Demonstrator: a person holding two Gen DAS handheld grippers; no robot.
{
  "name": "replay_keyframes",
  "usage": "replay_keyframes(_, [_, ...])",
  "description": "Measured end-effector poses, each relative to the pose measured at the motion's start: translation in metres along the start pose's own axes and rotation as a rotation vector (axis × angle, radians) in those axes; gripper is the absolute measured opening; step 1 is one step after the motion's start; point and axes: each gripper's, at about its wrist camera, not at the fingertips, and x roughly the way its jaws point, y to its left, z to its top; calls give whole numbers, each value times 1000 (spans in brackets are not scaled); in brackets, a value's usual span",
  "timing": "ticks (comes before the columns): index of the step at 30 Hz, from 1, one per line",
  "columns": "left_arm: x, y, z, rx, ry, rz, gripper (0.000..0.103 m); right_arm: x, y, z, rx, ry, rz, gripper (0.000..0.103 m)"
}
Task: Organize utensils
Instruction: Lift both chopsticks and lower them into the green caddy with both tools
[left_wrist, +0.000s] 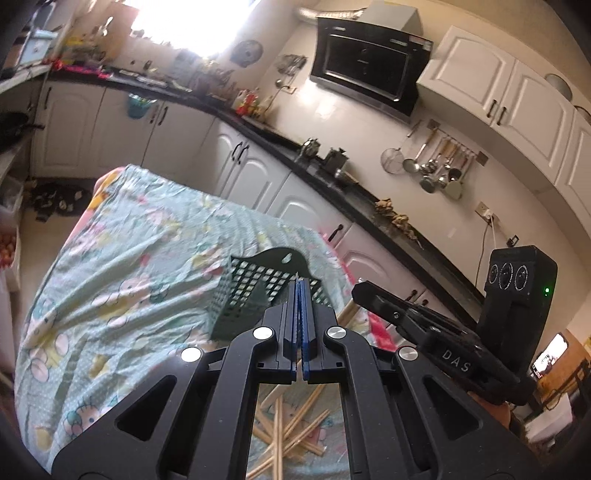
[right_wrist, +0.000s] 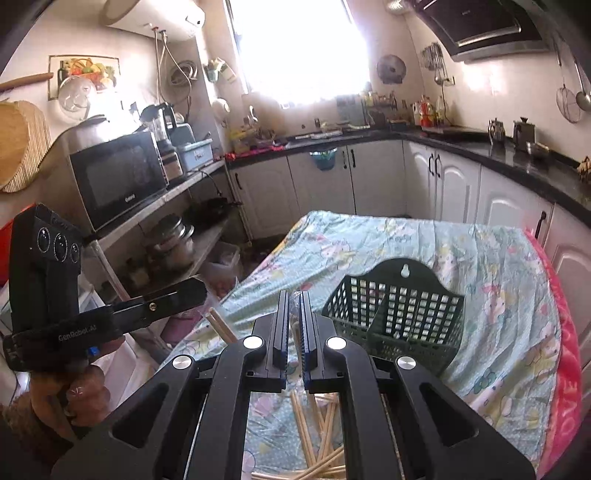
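left gripper (left_wrist: 300, 295): black, blue-lined fingers (left_wrist: 294, 317), silver screws | right gripper (right_wrist: 295, 306): same, perhaps "DAS" marking

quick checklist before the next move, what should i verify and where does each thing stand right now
1. Basket upright with its open top reachable: ok.
2. Chopsticks gathered: not ok, they lie crossed and scattered on the tablecloth.
3. Left gripper shut: ok. Whether it holds anything: cannot tell.
4. Right gripper almost shut: something thin and clear shows at its tips. What it is: cannot tell.
5. Space between the grippers and the basket free of clutter: ok.
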Motion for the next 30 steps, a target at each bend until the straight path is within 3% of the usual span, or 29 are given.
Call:
replay_keyframes(16, [0, -56, 53, 97, -94, -70, 0, -38, -13, 48, -25, -121, -53, 6])
replay_keyframes(30, [14, -67, 103, 113, -157, -74, 0, -56, -38, 98, -26, -221, -128, 6])
